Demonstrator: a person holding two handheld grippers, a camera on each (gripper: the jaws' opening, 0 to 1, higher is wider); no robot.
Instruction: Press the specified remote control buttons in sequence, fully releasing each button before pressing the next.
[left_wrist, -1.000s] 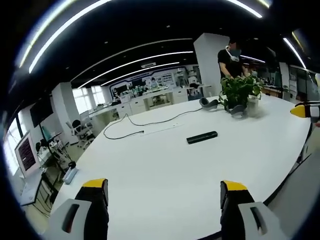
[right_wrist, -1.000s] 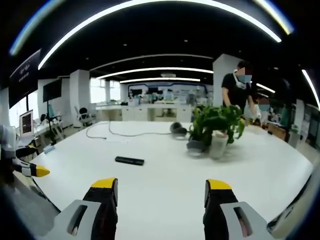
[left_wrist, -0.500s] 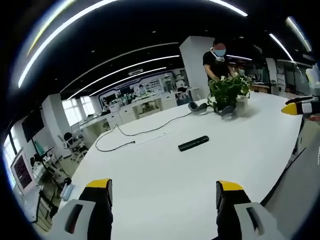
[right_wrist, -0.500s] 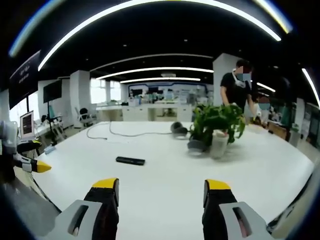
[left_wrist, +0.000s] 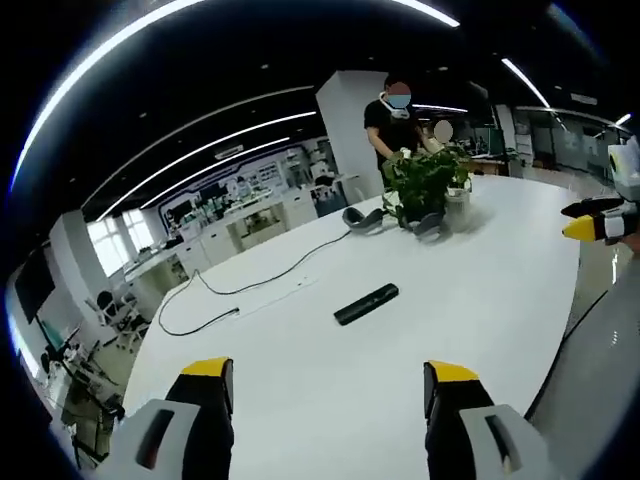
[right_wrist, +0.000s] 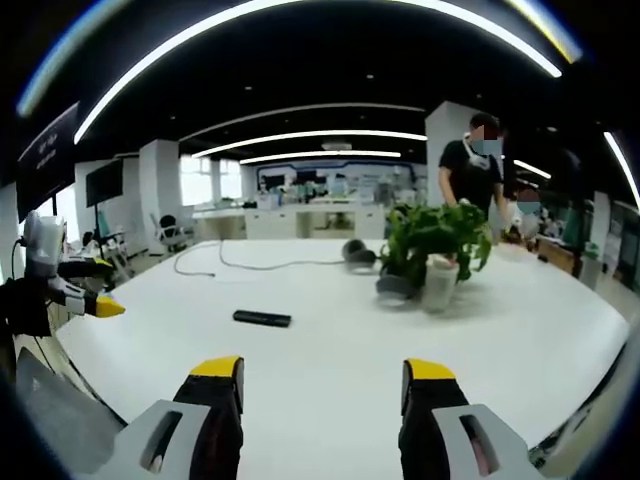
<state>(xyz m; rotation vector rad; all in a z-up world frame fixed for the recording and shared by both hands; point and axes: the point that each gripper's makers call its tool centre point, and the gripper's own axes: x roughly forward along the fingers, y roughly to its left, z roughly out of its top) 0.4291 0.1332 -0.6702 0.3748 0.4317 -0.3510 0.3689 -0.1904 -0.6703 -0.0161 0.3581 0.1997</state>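
At the near edge of the white table (left_wrist: 300, 380), the left gripper (left_wrist: 325, 385) and right gripper (right_wrist: 320, 380) both hovered with jaws spread, holding nothing. The remote control (left_wrist: 366, 303) (right_wrist: 262, 318) lay flat, well ahead toward mid-table, left of the potted plant (right_wrist: 432, 240). Its long axis ran across the right gripper's view; neither gripper looked clearly nearer, and its button end was unreadable.

table (right_wrist: 330, 350) bare btwn grippers & remote (right_wrist: 262, 318).

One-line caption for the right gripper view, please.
Open right gripper over a white table, facing a black remote and potted plant.
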